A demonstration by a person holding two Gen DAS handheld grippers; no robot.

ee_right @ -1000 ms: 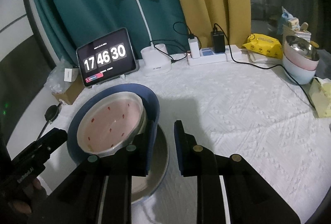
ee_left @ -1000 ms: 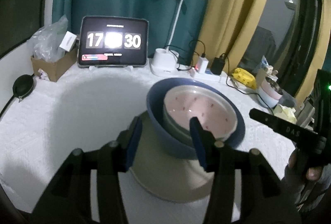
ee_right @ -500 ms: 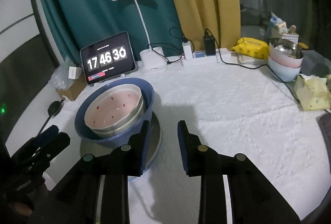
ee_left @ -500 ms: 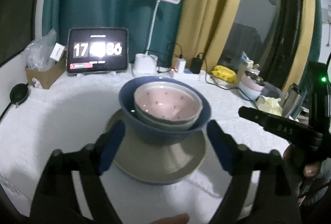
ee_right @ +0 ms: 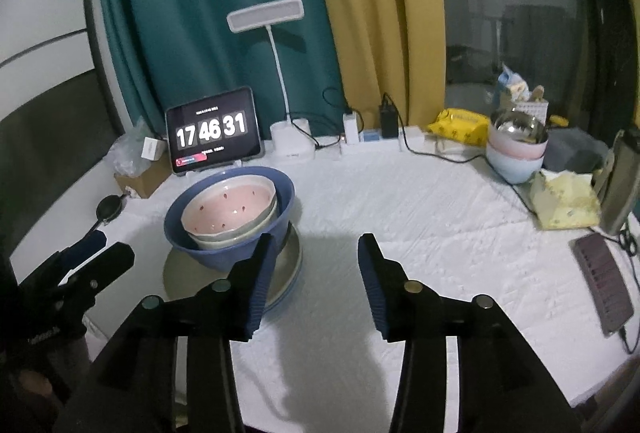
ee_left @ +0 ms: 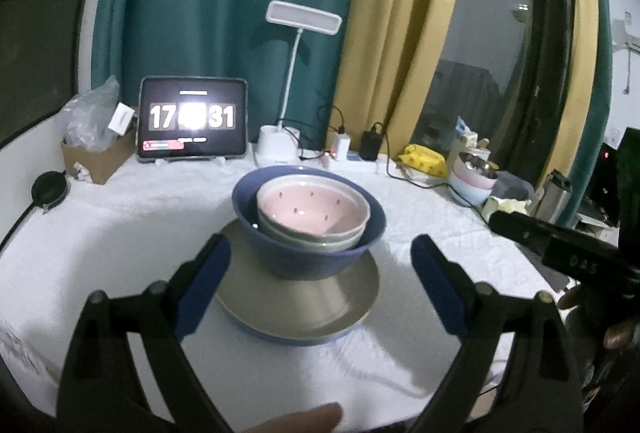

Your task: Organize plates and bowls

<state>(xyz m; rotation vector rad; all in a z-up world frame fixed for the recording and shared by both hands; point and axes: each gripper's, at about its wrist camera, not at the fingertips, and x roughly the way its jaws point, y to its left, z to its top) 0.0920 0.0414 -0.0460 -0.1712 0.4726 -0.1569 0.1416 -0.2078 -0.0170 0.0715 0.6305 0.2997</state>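
We see the stack sitting on the white tablecloth (ee_right: 420, 217), in front of the tablet clock (ee_left: 193, 121): a grey plate (ee_left: 320, 303) at the bottom, a blue bowl (ee_left: 296, 253) on it, and a pink-lined bowl (ee_left: 312, 207) nested in a pale grey-green bowl (ee_left: 312, 239) inside the blue one. The nested bowls sit tilted in the blue bowl. Our left gripper (ee_left: 320, 289) is on the near side of the plate, fingers wide and opening further; they straddle the plate's near edge but the blue pads touch nothing. Our right gripper (ee_right: 316, 281) is to the right of the plate, jaws about half spread and opening, only bare cloth between them; its left finger overlaps the plate rim in view, contact we cannot tell. In the left wrist view the right gripper's black body shows at the far right, with a hand (ee_left: 618, 333) under it. Behind the plate, next to the clock: a white desk lamp (ee_left: 298, 81) and a power strip (ee_right: 380, 143) with chargers plugged in. Left of the clock is a cardboard box (ee_left: 100, 161) with a plastic bag. Well to the right of the plate is another stack of bowls (ee_right: 516, 149), pastel with a metal one on top, beside a yellow packet (ee_right: 460, 125).
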